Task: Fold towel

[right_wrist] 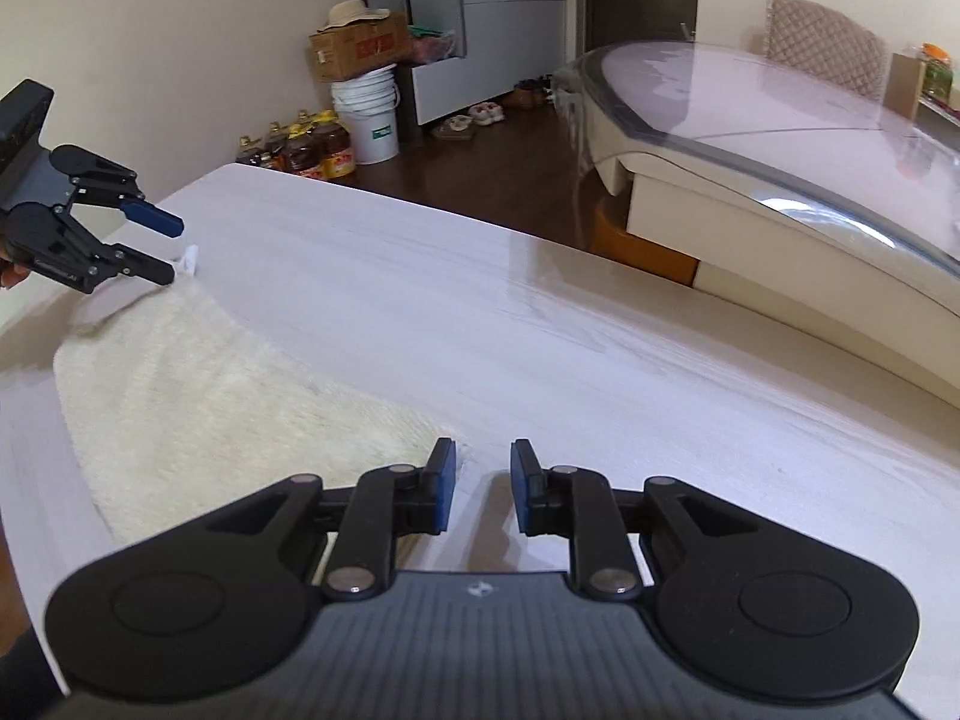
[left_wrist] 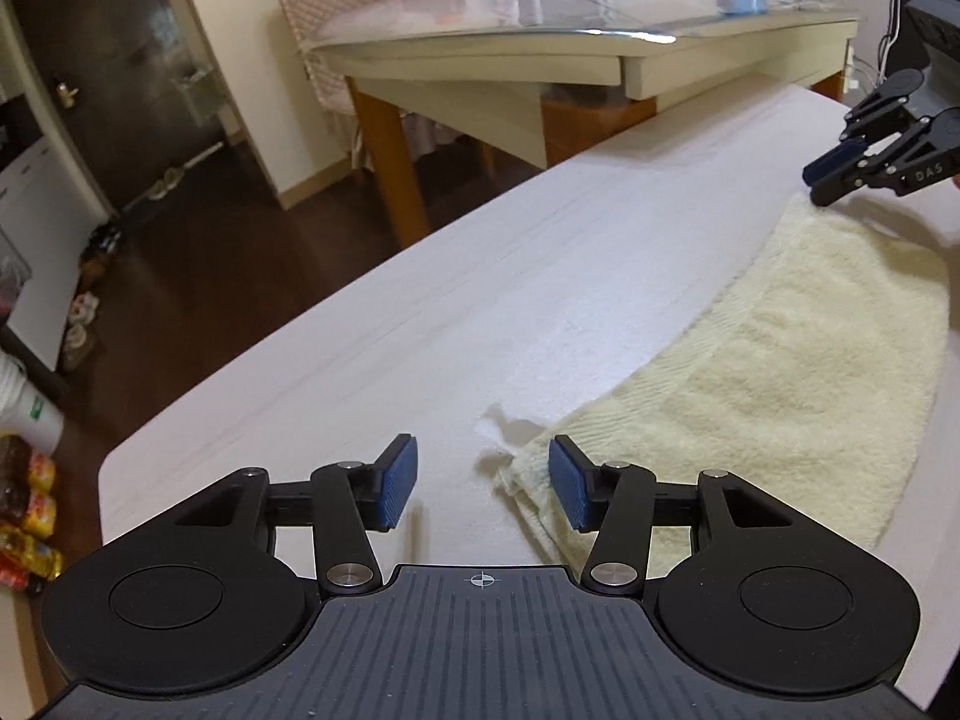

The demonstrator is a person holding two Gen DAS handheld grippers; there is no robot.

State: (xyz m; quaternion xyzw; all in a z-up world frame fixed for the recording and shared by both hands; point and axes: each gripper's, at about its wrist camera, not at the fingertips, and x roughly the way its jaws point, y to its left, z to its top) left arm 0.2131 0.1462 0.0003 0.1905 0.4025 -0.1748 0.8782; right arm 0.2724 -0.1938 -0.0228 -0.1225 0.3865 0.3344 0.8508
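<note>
A cream towel (left_wrist: pixel 780 372) lies flat on the white table (left_wrist: pixel 480 276); it also shows in the right wrist view (right_wrist: pixel 198 384). My left gripper (left_wrist: pixel 483 489) is open just above the towel's near corner, where a white label (left_wrist: pixel 498 420) sticks out. Nothing is between its pads. My right gripper (right_wrist: pixel 483 489) is open over the towel's other corner, with the towel edge by its left pad. In the left wrist view the right gripper (left_wrist: pixel 825 177) hovers over the far corner. In the right wrist view the left gripper (right_wrist: pixel 171 249) hovers by the label.
A glass-topped table (left_wrist: pixel 570 30) with a chair (left_wrist: pixel 336 18) stands beyond the white table's far edge. Buckets (right_wrist: pixel 372 114), oil bottles (right_wrist: pixel 306 147) and a cardboard box (right_wrist: pixel 360 51) sit on the dark floor by the wall.
</note>
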